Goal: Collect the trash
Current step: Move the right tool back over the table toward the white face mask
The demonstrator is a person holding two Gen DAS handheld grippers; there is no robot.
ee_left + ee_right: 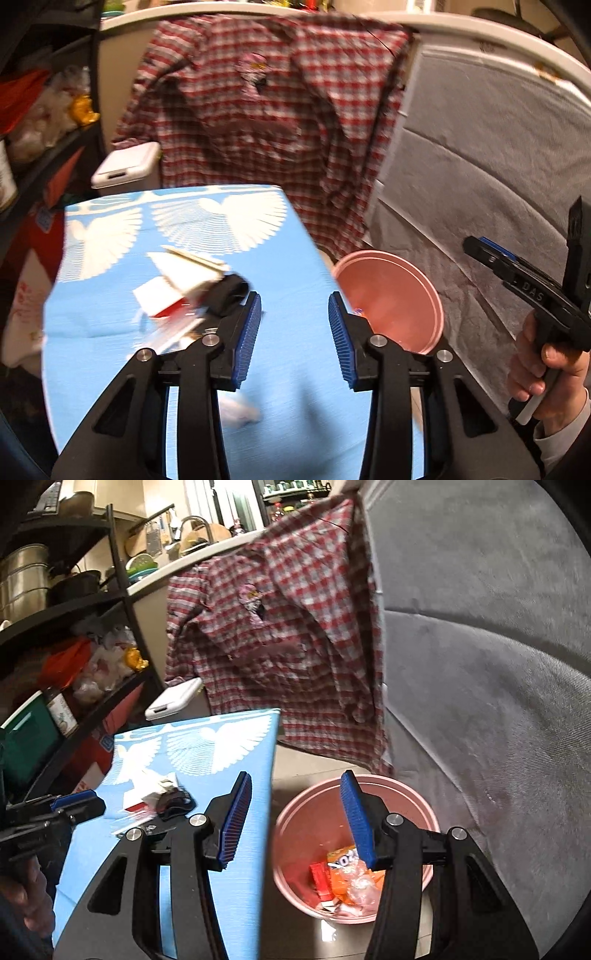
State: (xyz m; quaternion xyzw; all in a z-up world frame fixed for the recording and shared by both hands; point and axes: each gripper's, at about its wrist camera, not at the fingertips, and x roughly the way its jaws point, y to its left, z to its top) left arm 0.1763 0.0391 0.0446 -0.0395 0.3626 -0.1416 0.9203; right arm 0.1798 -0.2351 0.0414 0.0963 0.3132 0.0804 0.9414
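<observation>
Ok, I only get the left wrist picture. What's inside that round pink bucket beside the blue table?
Observer: The right wrist view looks down into the round pink plastic bucket. An orange snack wrapper, a flat red box and some clear plastic lie at the bottom.
Operator: Is the other hand-held gripper carrying anything?
Observer: No. The right hand-held gripper has its blue pads apart with nothing between them, and it points toward the bucket.
</observation>
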